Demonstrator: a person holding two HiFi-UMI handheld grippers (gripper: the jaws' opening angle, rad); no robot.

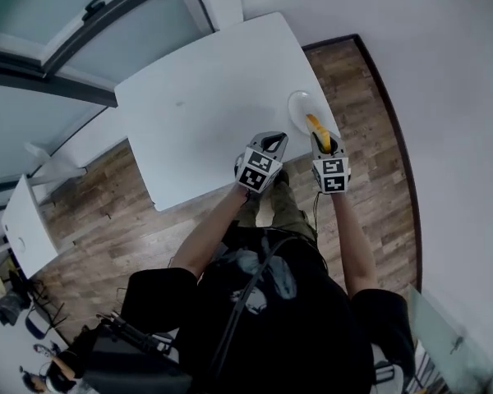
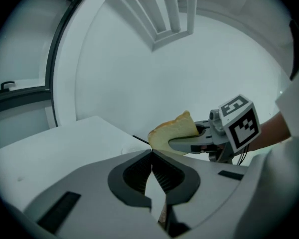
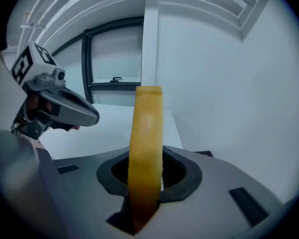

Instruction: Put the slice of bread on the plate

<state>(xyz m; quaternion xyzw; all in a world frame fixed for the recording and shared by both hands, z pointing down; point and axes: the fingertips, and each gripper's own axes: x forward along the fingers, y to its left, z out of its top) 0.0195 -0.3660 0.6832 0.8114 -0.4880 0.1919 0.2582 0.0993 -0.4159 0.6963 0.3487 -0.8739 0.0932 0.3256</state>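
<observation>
The slice of bread [image 1: 314, 126] is yellow-crusted and stands on edge between the jaws of my right gripper [image 1: 321, 140], which is shut on it. It hangs over the near rim of the white plate [image 1: 297, 103] at the table's right edge. In the right gripper view the bread [image 3: 145, 133] rises edge-on from the jaws. My left gripper [image 1: 270, 142] hovers just left of the right one over the table's front edge, its jaws closed with nothing in them. In the left gripper view the jaws [image 2: 152, 153] meet at the tips, and the held bread [image 2: 173, 132] shows to the right.
The white table [image 1: 197, 113] stands against a white wall and near a window. Wooden floor lies around it. A second white desk [image 1: 25, 220] sits at the far left, with a chair and gear on the floor below it.
</observation>
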